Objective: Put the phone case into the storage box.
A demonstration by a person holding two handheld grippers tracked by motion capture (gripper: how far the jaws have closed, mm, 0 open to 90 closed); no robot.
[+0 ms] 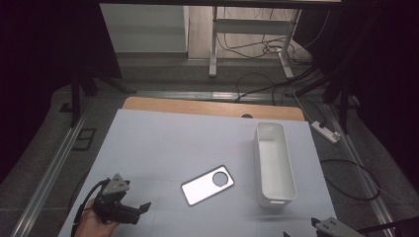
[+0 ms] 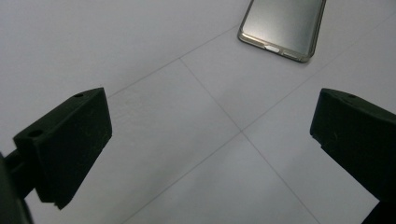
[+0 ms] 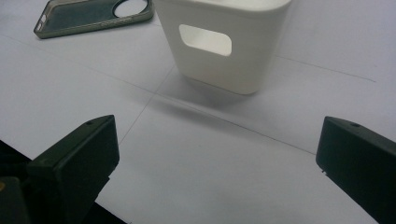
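both grippers wait wide open near the table edge, left gripper (image 1: 144, 207) aimed at a flat phone case (image 1: 207, 184), right gripper (image 3: 219, 154) facing the white bin (image 1: 274, 163), empty.

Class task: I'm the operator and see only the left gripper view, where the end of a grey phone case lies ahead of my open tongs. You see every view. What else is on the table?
Observer: A long white plastic bin stands to the right of the case, apart from it.
Operator: Does my case have any opening?
Observer: Yes. The translucent grey phone case has a large round hole near its far right end.
Operator: Where do the other tongs point?
Observer: The right tongs are open and face the bin's near short wall, which has a rounded handle slot.
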